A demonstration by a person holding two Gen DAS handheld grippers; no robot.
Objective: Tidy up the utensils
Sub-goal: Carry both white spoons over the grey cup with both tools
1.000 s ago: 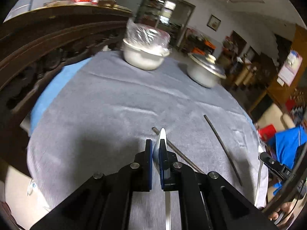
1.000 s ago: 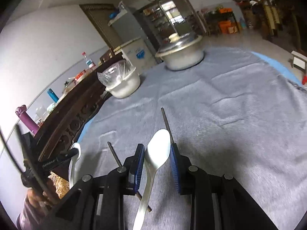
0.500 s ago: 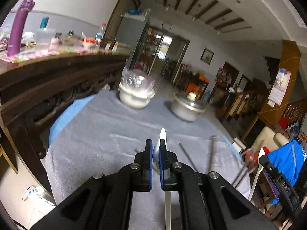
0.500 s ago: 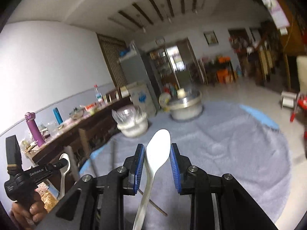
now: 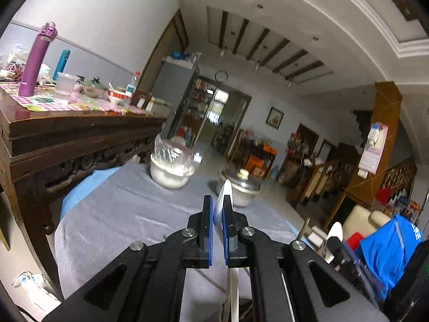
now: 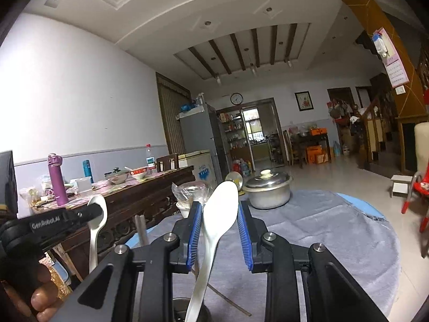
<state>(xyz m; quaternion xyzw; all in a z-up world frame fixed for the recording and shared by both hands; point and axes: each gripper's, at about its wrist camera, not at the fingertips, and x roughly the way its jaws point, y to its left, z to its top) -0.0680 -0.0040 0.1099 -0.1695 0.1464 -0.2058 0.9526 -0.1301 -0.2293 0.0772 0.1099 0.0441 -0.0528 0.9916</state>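
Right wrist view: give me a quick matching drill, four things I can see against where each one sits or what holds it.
Things:
1. white spoon
2. lidded metal pot
3. purple bottle
4. round clock

Places:
A. on the far wall above the doorway
B. on the grey tablecloth, far side
C. between the blue pads of the right gripper
D. upright on the wooden sideboard

Pairs: 1-C, 2-B, 3-D, 4-A
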